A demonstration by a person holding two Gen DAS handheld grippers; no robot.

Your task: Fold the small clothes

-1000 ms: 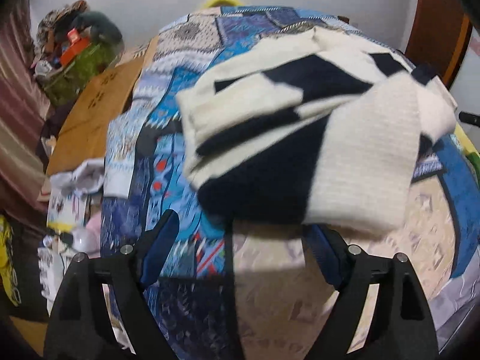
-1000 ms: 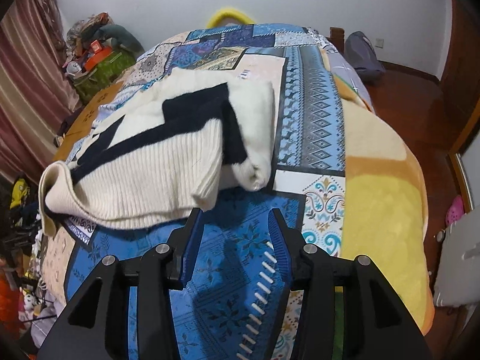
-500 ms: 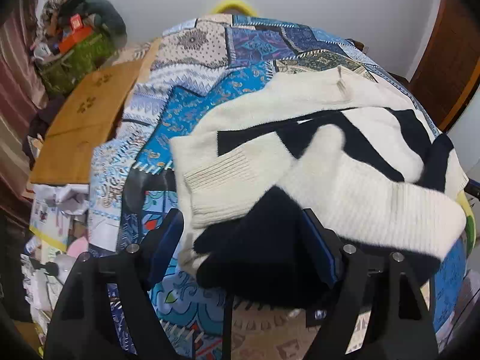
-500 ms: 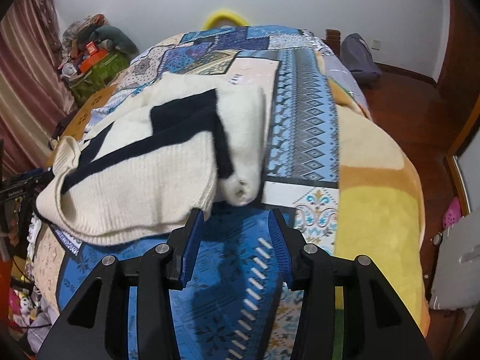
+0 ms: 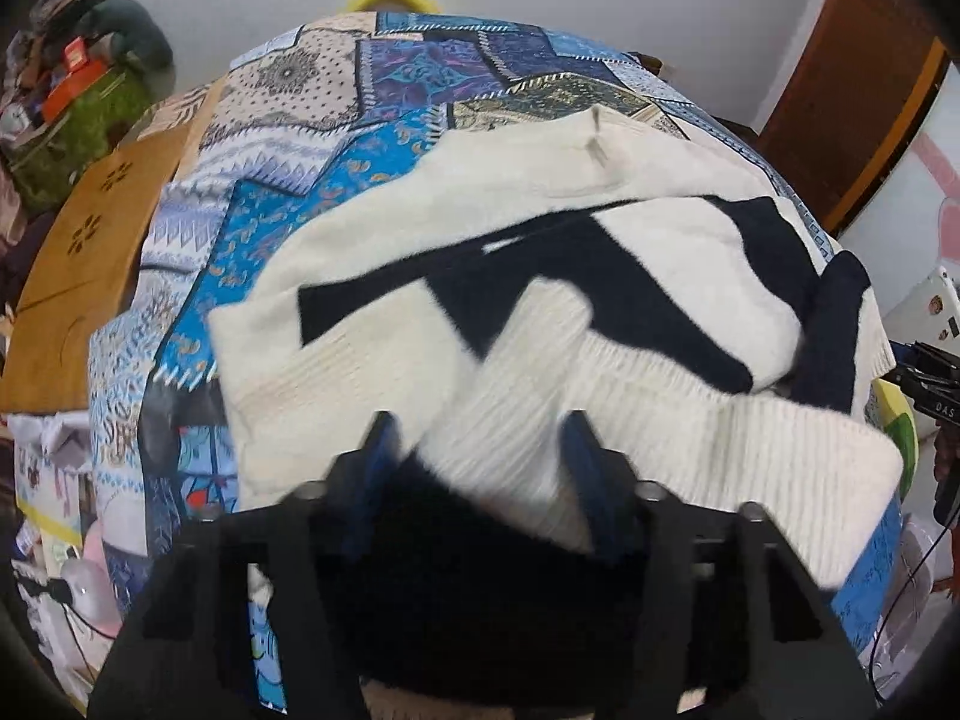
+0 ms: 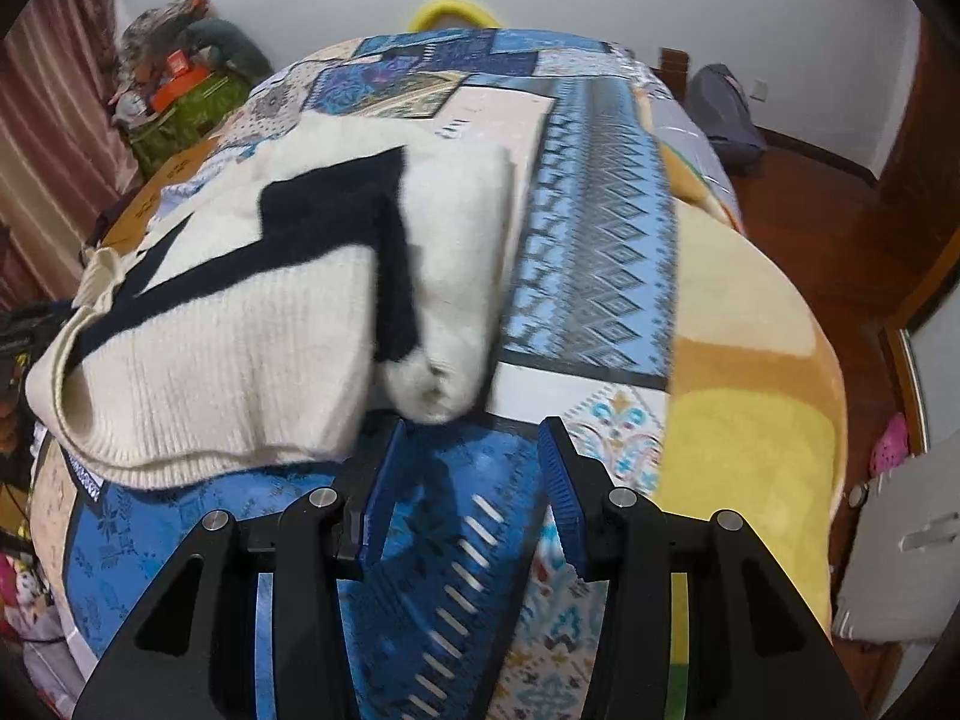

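On the bed, my left tongs straddle the sweater hem unclenched, right tongs released at six o'clock; next, pinch and fold.

The left wrist view looks forward along the left gripper from very close, low over the near edge of the sweater on the bed, facing the white wall. The right wrist view looks along the right gripper from just beside the sweater, facing the same wall. Both share the sweater, the patterned bedspread and the yellow object beyond.
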